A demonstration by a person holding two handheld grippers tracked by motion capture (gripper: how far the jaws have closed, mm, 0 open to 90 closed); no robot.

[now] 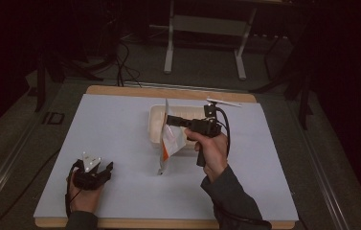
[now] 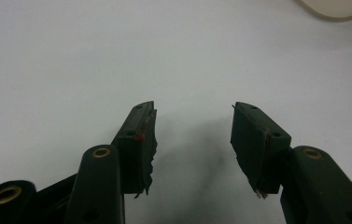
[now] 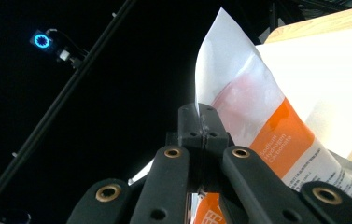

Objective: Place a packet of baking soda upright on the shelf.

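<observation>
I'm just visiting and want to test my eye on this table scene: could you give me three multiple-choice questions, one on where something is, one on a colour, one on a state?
1. Where is the pouch?
A. Flat inside the tray
B. Hanging from the right gripper, its lower end near the table in front of the tray
C. Under the left gripper

2. What colour is the band on the pouch?
A. Orange
B. Green
C. Blue

3. How do the left gripper's jaws stand?
A. Shut on the pouch
B. Shut on nothing
C. Open, with nothing between them

Answers:
1 B: the high view shows the right gripper pinching the pouch's upper part before the tray.
2 A: the right gripper view shows an orange band with print.
3 C: the left gripper view shows the left gripper with a wide gap over bare table.
</observation>
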